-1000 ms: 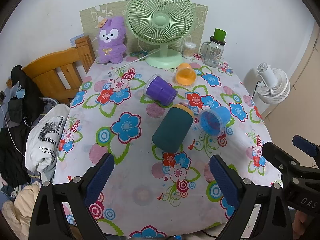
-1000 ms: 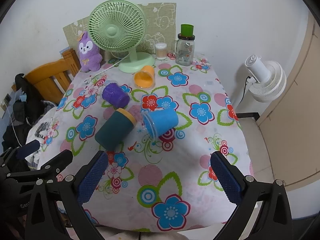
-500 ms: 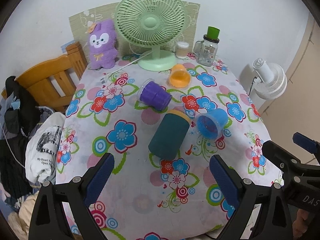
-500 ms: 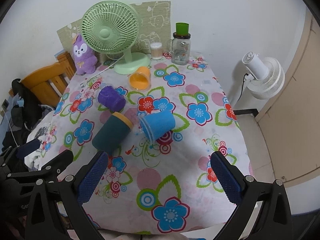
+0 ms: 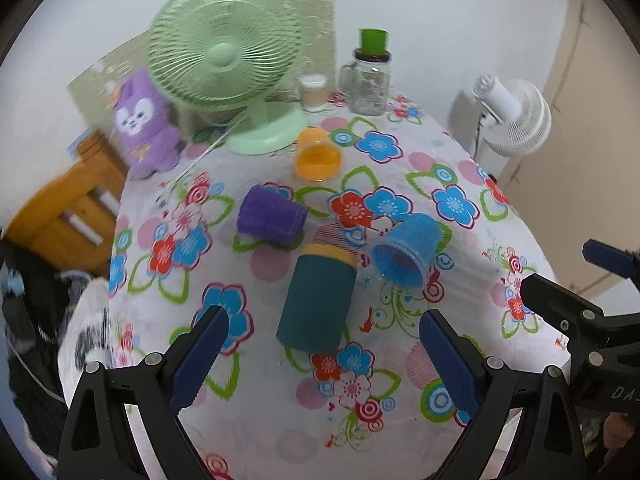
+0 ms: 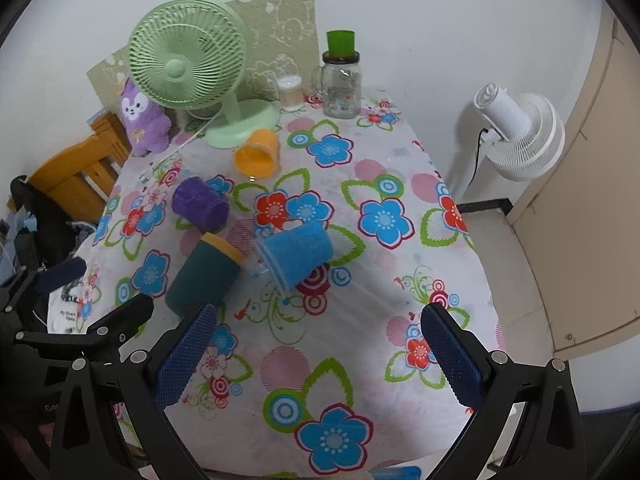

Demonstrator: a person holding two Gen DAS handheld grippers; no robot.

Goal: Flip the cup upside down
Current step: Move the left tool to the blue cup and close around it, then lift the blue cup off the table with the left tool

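Left wrist view shows the left gripper [image 5: 322,342] with jaws spread wide and holding nothing, low in the frame above the flowered tablecloth [image 5: 460,152]. Four cups lie on their sides near the middle: a dark teal cup [image 5: 318,298] just above the gripper, a blue cup [image 5: 406,250] to its right, a purple cup [image 5: 272,214] and an orange cup [image 5: 318,156] higher up. Right wrist view shows the right gripper [image 6: 318,354], also spread and empty, below the blue cup [image 6: 296,254].

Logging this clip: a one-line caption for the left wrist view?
Open left gripper hovers above teal cup, lying on its side among blue cup, purple cup, orange cup.
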